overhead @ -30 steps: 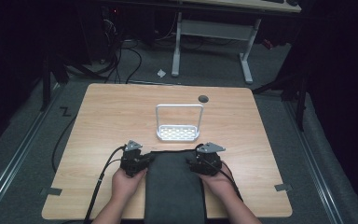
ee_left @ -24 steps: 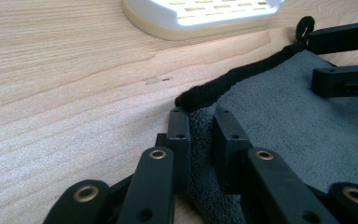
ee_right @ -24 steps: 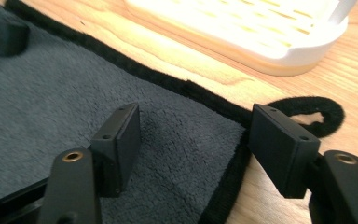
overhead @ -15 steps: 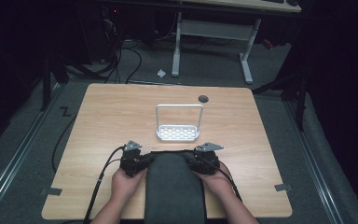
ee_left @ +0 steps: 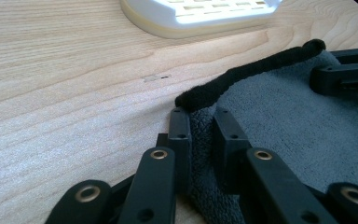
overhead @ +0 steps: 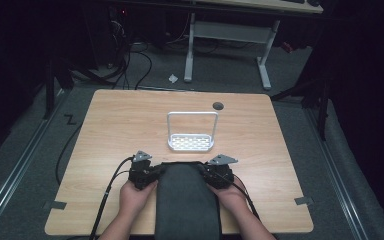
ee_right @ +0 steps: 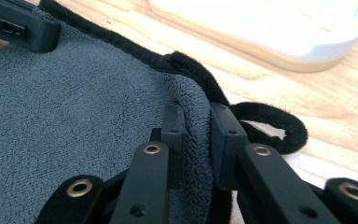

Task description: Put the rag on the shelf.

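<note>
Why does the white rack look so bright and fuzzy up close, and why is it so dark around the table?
In the right gripper view the white rack glares and blurs, while the grey towel stays sharp; in the left gripper view the rack is softly out of focus; in the high view the table is lit and the room is black.

In the high view the near end of the grey towel (overhead: 186, 200) runs off the bottom edge, below the white rack (overhead: 191, 142), and both forearms are cut off there too. The towel covers the jaw tips of the left gripper (overhead: 156, 172) and right gripper (overhead: 206, 172). In the left gripper view the rack (ee_left: 200, 16) is cropped by the top edge, and in the right gripper view it is blurred and overexposed. The small dark disc (overhead: 218, 105) beyond the rack is too small to identify.
</note>
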The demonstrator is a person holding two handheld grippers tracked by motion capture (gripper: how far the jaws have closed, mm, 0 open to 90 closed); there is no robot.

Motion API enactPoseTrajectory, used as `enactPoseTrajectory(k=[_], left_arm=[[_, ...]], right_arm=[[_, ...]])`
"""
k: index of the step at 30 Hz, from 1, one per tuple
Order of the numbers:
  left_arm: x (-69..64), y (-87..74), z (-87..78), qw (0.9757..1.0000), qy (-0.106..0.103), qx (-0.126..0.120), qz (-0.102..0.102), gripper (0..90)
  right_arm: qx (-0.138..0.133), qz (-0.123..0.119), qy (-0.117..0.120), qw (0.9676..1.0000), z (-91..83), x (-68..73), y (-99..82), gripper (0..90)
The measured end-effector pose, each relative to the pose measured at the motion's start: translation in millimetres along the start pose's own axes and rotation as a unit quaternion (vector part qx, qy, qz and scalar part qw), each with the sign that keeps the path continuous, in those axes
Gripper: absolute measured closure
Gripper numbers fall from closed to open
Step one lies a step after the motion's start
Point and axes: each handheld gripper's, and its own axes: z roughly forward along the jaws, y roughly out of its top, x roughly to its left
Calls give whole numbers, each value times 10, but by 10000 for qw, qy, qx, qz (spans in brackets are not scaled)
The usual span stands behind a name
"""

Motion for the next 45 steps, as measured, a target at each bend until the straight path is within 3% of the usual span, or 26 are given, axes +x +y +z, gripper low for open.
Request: enactPoseTrajectory(k=[7, 13, 20, 23, 30, 35, 45], left_arm=[[-17, -15, -30, 9999, -3, -108, 104, 817], [-54, -29, -64, 9992, -77, -291, 262, 835], [-78, -7, -171, 9978, -107, -620, 230, 835], [-118, 18, -241, 9963, -97, -818, 240, 835], [-261, 133, -349, 9925, 23, -1113, 505, 836], [-298, 254, -398, 9915, -90, -1238, 396, 837], [-347, 521, -480, 9875, -84, -1477, 542, 841]], right_arm=[[-60, 39, -21, 10000, -26, 9, -1, 781], [-202, -80, -109, 9997, -102, 52, -21, 781], [-557, -226, -133, 9981, -278, 122, 24, 780], [-759, -168, -114, 9969, -352, 130, 54, 780], [-987, -112, -67, 9950, -461, 102, 113, 781], [-1156, -105, -84, 9932, -541, 75, 180, 781], [-1587, -204, -308, 9866, -670, 14, 399, 781]])
